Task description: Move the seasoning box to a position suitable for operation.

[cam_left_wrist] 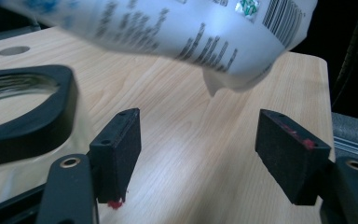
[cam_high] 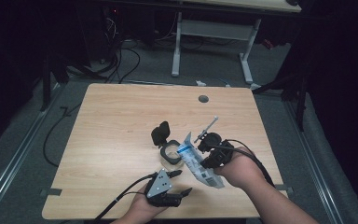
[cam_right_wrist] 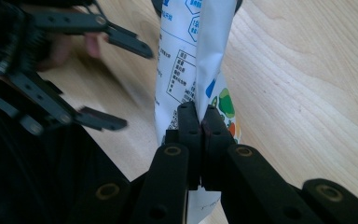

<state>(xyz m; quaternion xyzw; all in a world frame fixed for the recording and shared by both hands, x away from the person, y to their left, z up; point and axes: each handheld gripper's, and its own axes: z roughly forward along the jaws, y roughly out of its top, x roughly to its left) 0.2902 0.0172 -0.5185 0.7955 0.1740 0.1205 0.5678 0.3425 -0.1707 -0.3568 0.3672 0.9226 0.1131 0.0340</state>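
Note:
A white printed pouch (cam_high: 196, 163) hangs tilted over the table's right front part, its upper end above a clear jar (cam_high: 171, 153) with a black collar and a raised flip lid (cam_high: 161, 133). My right gripper (cam_high: 201, 154) is shut on the pouch; in the right gripper view the jaws (cam_right_wrist: 200, 135) pinch the pouch (cam_right_wrist: 191, 60) along its folded edge. My left gripper (cam_high: 185, 182) sits near the front edge, below the pouch, open and holding nothing. In the left gripper view the pouch (cam_left_wrist: 168, 32) hangs above the open left gripper (cam_left_wrist: 200, 149), and the jar's collar (cam_left_wrist: 28, 116) lies at the left.
The wooden table (cam_high: 116, 140) has a round cable hole (cam_high: 203, 99) near its far edge. Its right edge (cam_left_wrist: 324, 93) runs close by the left gripper. Behind the table stand a white desk frame (cam_high: 212, 32) and floor cables (cam_high: 121, 60).

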